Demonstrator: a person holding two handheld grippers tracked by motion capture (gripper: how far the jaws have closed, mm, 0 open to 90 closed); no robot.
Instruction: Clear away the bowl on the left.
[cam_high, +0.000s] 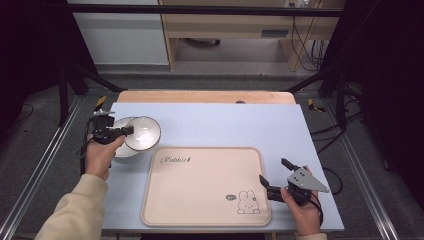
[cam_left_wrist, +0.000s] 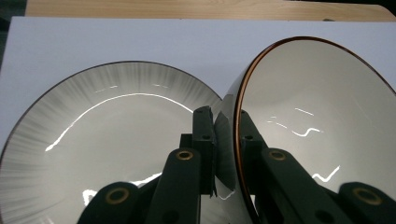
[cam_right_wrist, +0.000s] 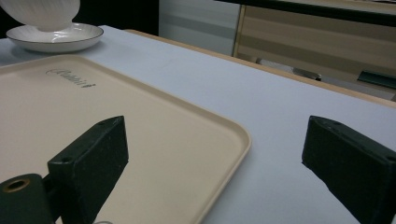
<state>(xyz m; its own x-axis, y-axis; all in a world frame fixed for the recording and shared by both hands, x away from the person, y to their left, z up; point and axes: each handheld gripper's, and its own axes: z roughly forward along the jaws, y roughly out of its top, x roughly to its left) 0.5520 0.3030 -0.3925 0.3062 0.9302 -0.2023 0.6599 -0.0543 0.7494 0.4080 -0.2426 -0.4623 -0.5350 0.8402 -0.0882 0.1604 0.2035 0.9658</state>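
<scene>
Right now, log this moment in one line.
left hand-held gripper: shut on bowl rim, above plate | right hand-held gripper: open by tray

The bowl (cam_left_wrist: 317, 107) in my left tongs (cam_left_wrist: 227, 140) is glossy glazed ceramic, like the streaked plate (cam_left_wrist: 93, 140) beneath. My tray (cam_high: 200, 190) looks matt, smooth plastic. The counter (cam_high: 225, 125) has a matt pale cover with bare wood at its far edge.

One white ceramic bowl with a brown rim (cam_high: 143, 132), one white ribbed plate (cam_high: 121, 150), one beige plastic tray (cam_high: 200, 200), two black handheld grippers.
</scene>
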